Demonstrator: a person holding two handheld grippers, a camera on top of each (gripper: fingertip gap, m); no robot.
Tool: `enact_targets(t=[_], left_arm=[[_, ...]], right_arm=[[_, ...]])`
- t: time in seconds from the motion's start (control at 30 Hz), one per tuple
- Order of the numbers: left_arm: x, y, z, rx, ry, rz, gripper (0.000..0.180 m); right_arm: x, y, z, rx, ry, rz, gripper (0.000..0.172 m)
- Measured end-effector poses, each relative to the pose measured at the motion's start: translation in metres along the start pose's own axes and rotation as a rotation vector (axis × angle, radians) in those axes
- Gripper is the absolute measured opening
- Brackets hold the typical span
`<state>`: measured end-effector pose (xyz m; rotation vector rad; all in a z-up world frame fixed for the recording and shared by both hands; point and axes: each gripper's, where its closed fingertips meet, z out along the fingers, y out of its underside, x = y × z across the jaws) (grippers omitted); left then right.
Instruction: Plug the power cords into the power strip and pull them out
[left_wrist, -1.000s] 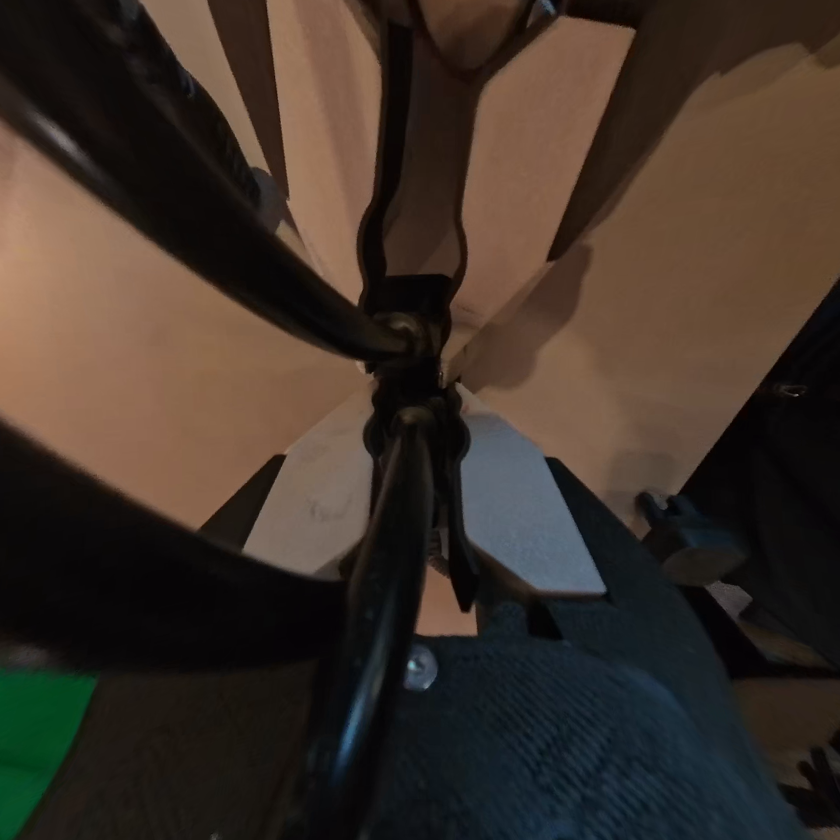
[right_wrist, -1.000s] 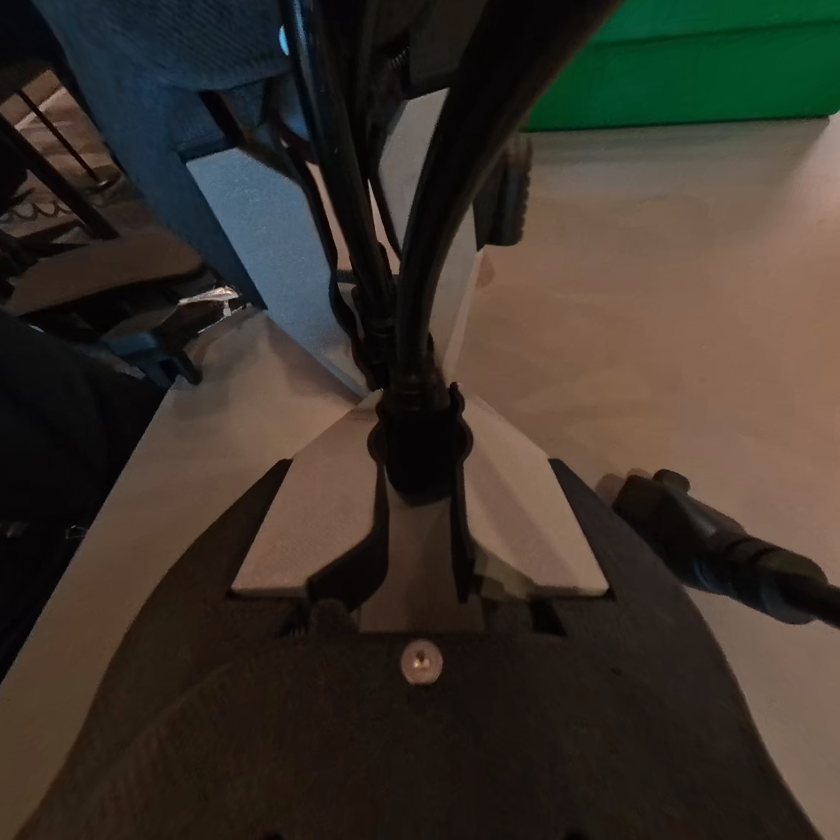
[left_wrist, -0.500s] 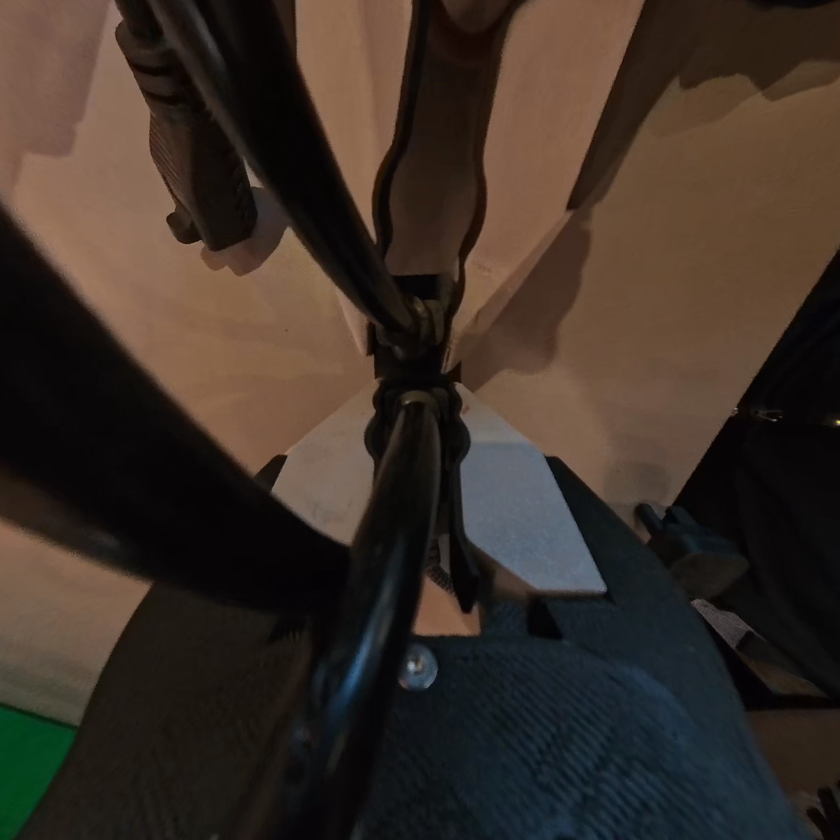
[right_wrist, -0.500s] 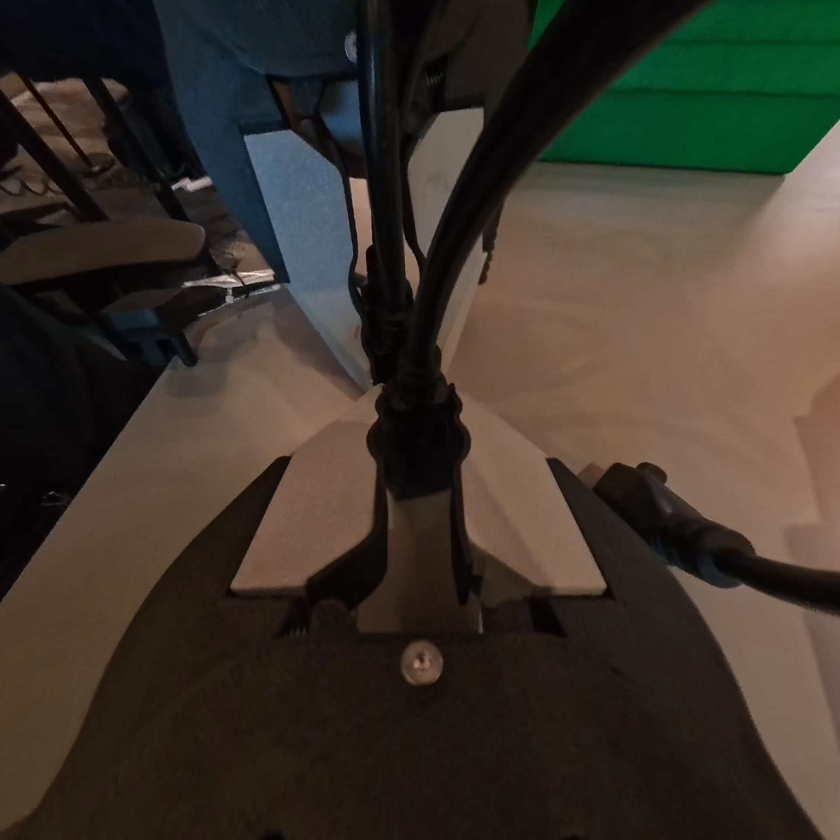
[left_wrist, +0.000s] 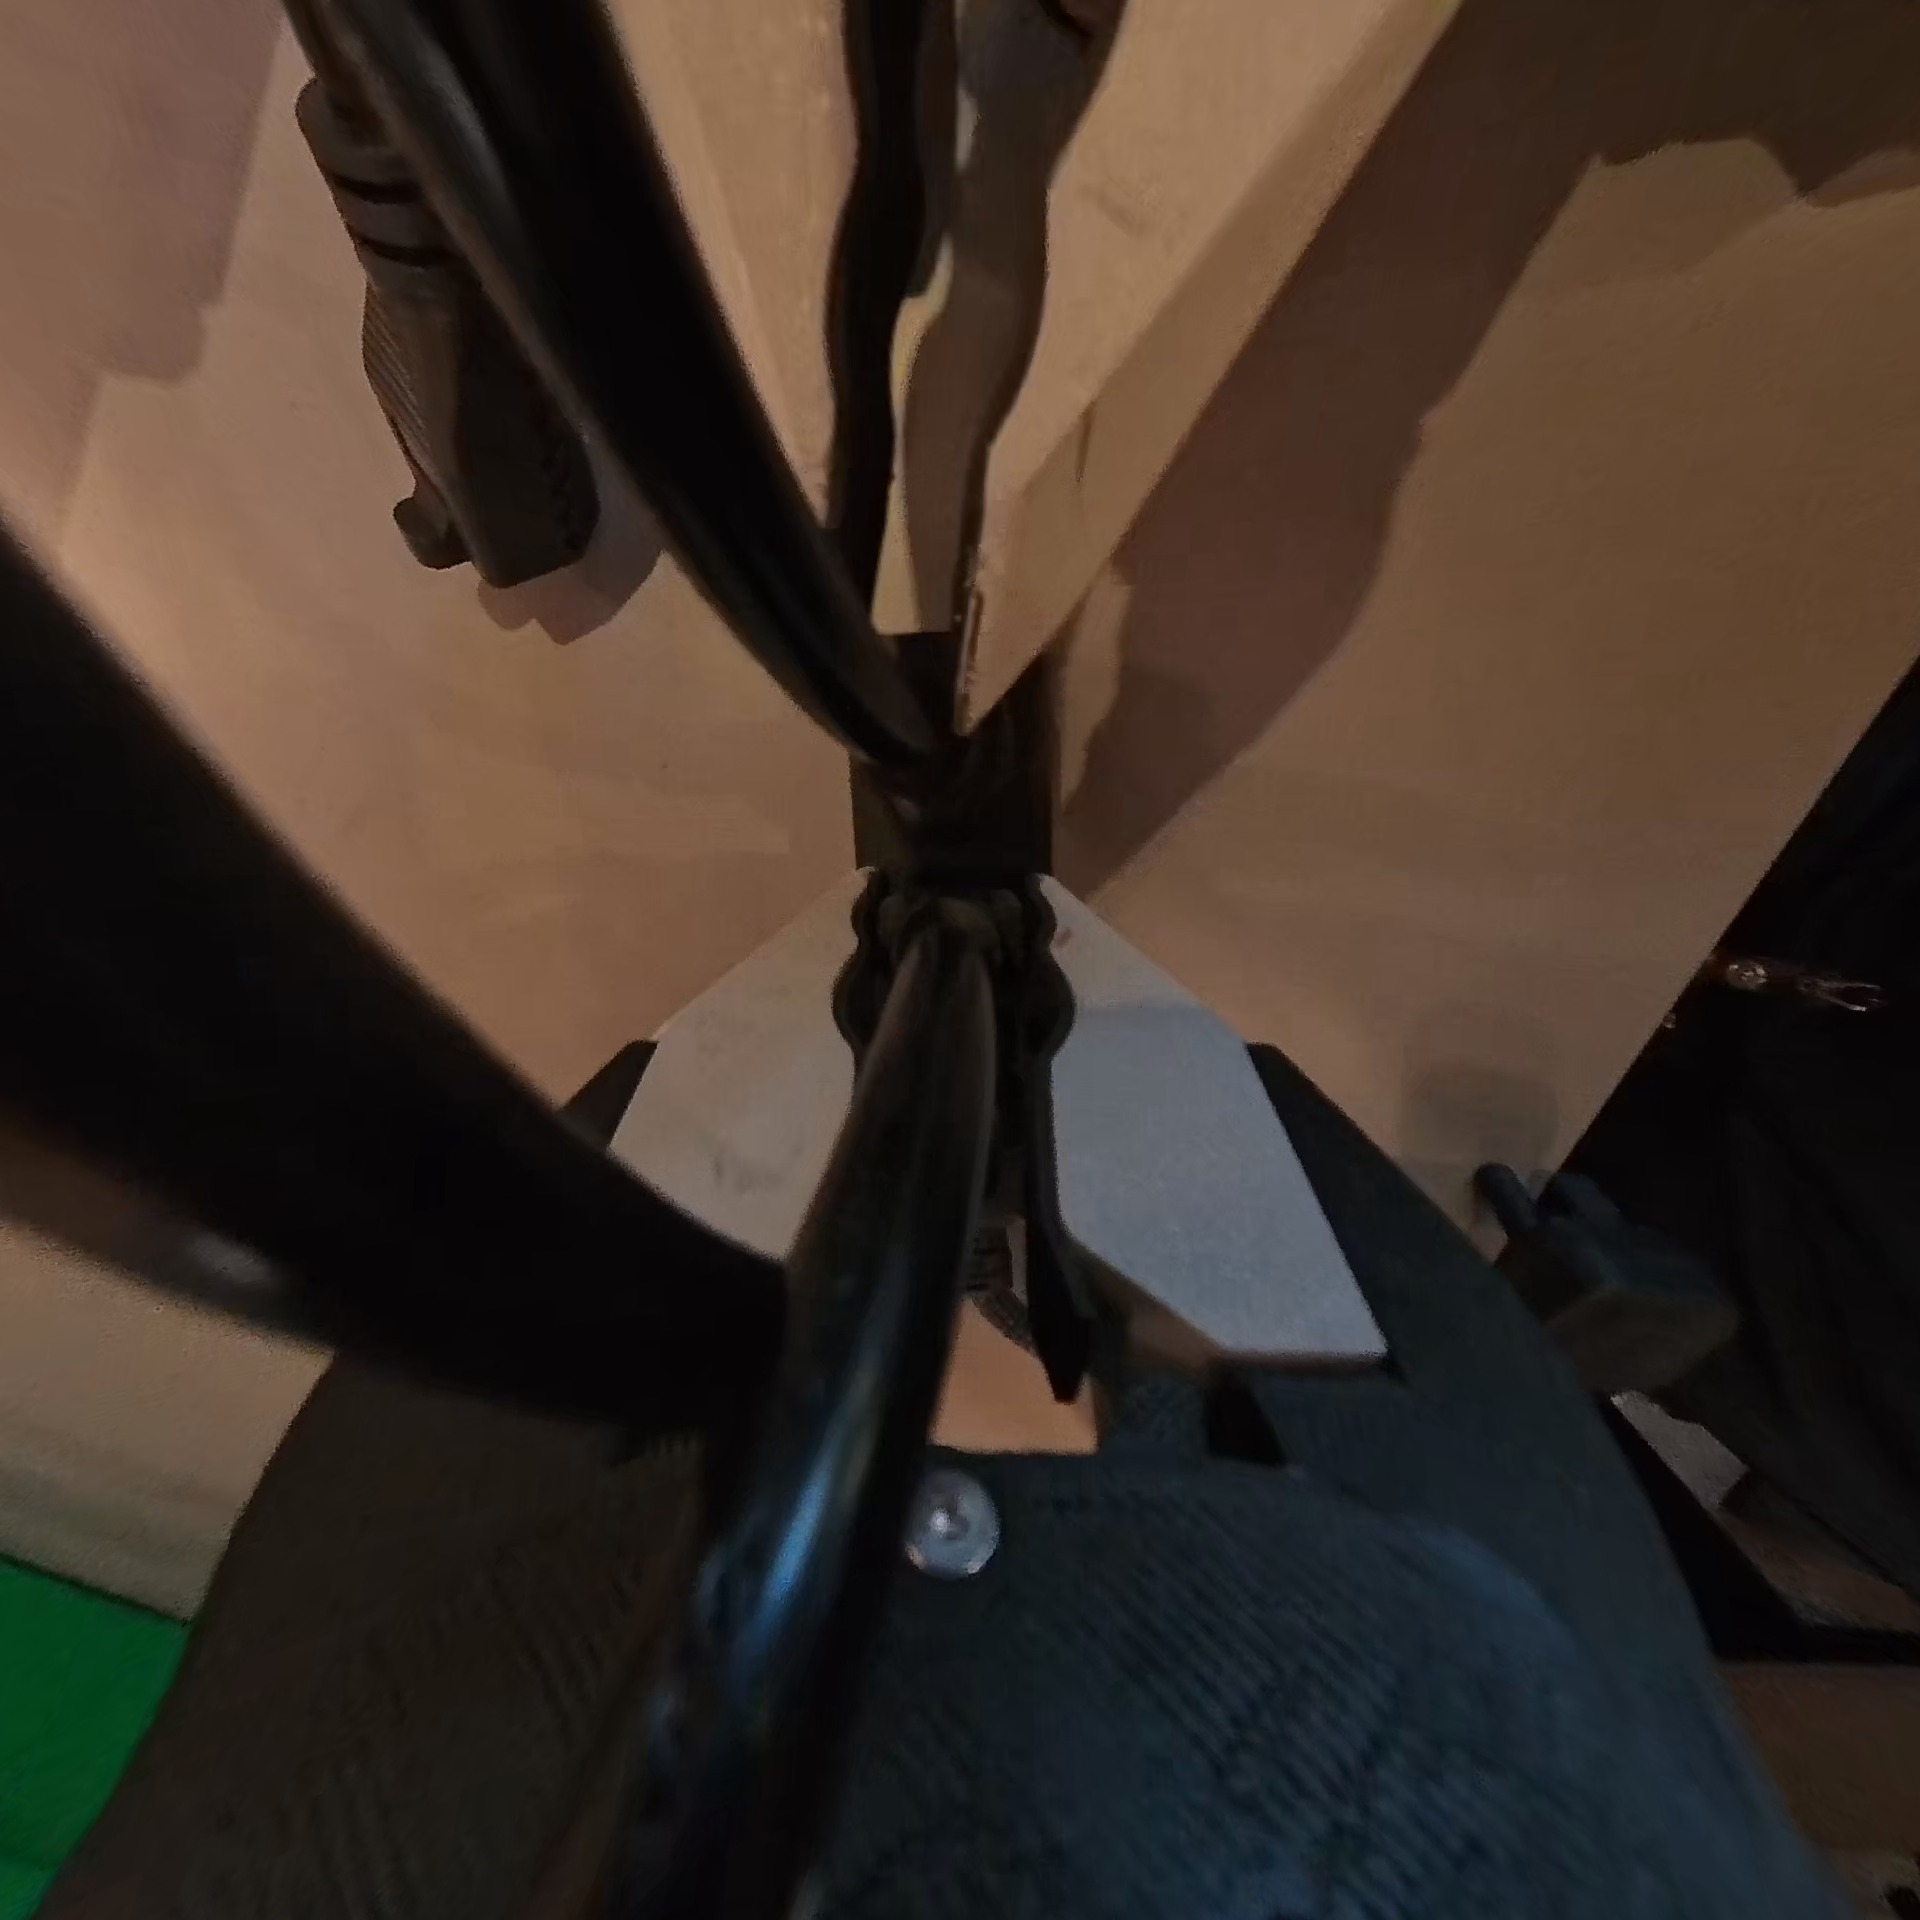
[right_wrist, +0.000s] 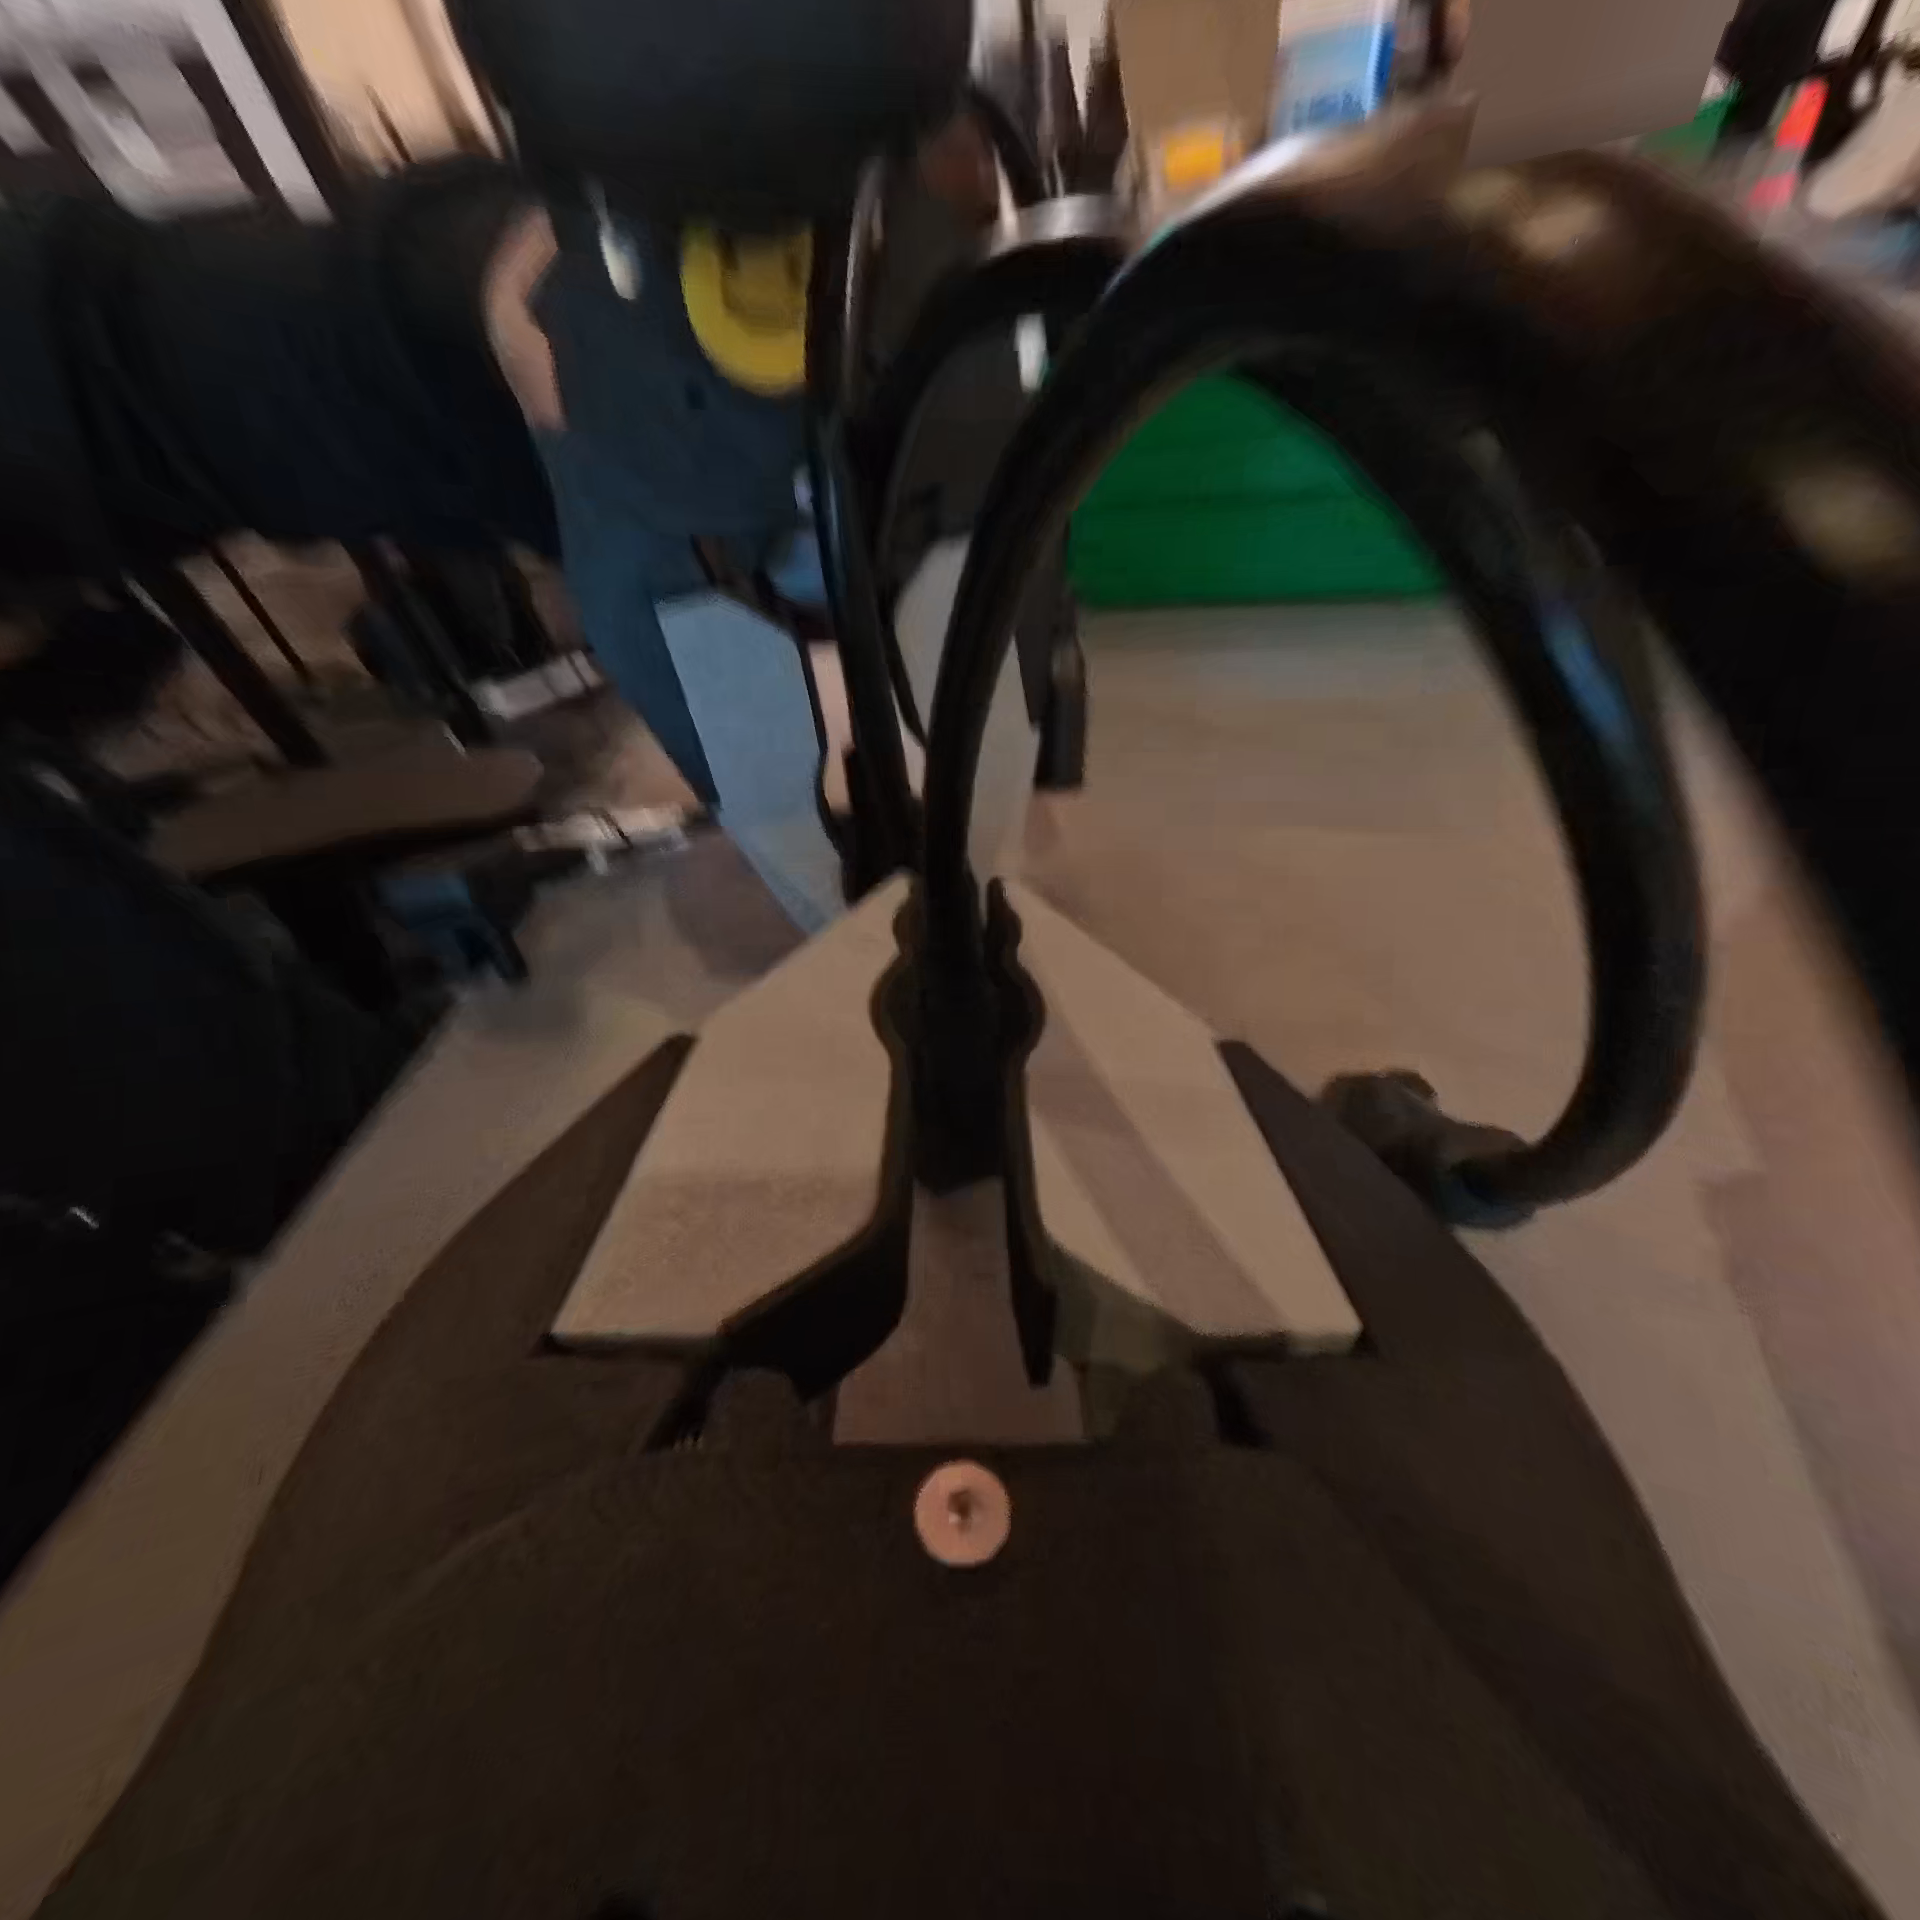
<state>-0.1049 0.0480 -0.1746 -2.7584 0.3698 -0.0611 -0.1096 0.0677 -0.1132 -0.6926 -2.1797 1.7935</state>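
Observation:
In the left wrist view my left gripper (left_wrist: 951, 935) is shut on a black plug (left_wrist: 951, 821). The plug's cord (left_wrist: 894, 1195) runs back toward the camera. The right gripper's tan fingers (left_wrist: 1091, 364) meet it from ahead. In the blurred right wrist view my right gripper (right_wrist: 956, 935) is shut on a thin black cord (right_wrist: 951, 810). That cord arches up, loops right (right_wrist: 1621, 831) and comes down near a black plug (right_wrist: 1392, 1122) on the table. The left gripper's blue-grey finger (right_wrist: 707, 675) shows just beyond. No power strip is in view.
A light wooden table (left_wrist: 1558, 623) lies under both grippers. Another black plug (left_wrist: 457, 416) shows at the upper left, and one more (left_wrist: 1600, 1268) lies near the table's right edge. A green bin (right_wrist: 1247, 499) stands behind. Dark chair legs are off the table's left edge (right_wrist: 260, 675). My hands' fingertips stand some 6 cm from each other.
My right gripper's pads have come closer together, from a thick black plug end onto a thin cord. The right view has swung upward and blurred. My left gripper keeps its hold.

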Motion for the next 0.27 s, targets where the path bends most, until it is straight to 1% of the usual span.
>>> enact_targets(t=[0.07,0.1,0.13,0.2,0.27], left_arm=[[0.0,0.0,0.0,0.014,0.001,-0.004,0.024],[0.0,0.0,0.0,0.02,0.002,-0.006,0.024],[0.0,0.0,0.0,0.024,0.002,-0.006,0.024],[0.0,0.0,0.0,0.029,0.0,-0.008,0.024],[0.0,0.0,0.0,0.034,0.0,-0.008,0.024]], right_arm=[[0.002,0.005,-0.004,-0.078,0.069,-0.122,0.008],[0.006,0.01,-0.008,-0.135,0.122,-0.183,0.017],[0.008,0.012,-0.012,-0.175,0.167,-0.242,0.02],[0.003,0.012,-0.02,-0.227,0.209,-0.348,0.021],[-0.005,0.008,-0.031,-0.257,0.231,-0.41,0.021]])
